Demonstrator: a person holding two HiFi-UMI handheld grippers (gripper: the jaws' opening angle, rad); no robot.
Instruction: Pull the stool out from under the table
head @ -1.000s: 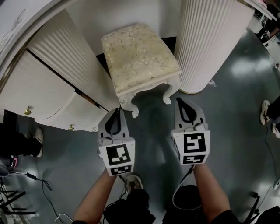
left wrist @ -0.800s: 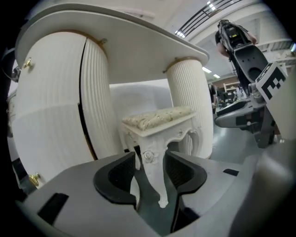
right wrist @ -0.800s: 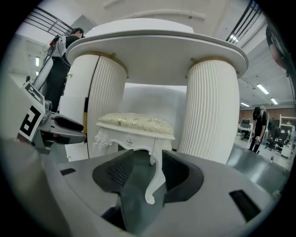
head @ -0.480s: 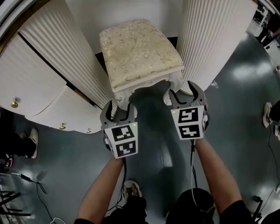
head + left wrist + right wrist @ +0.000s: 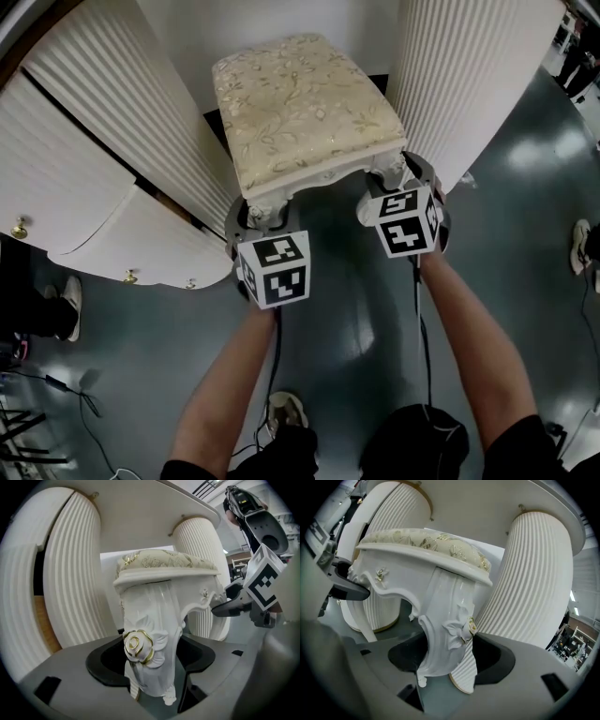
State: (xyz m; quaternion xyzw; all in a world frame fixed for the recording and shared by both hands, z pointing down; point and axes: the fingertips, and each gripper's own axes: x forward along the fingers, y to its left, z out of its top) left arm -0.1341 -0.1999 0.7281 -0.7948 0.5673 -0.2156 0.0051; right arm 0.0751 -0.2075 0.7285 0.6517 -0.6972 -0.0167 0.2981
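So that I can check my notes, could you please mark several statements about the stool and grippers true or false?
1. The stool has a floral-patterned cushion. True.
2. The left gripper is shut on the cushion. False: its jaws have just been opening and stand apart around the stool's left front leg.
3. The stool's right front leg stands between the right gripper's jaws. True; they too have just been opening.
4. The stool lies on its side. False: it stands upright between fluted pedestals.

Stool (image 5: 305,108) is under the desk (image 5: 66,178); my left claw (image 5: 251,214) straddles its front-left leg (image 5: 150,653), right claw (image 5: 398,178) the front-right leg (image 5: 445,639).
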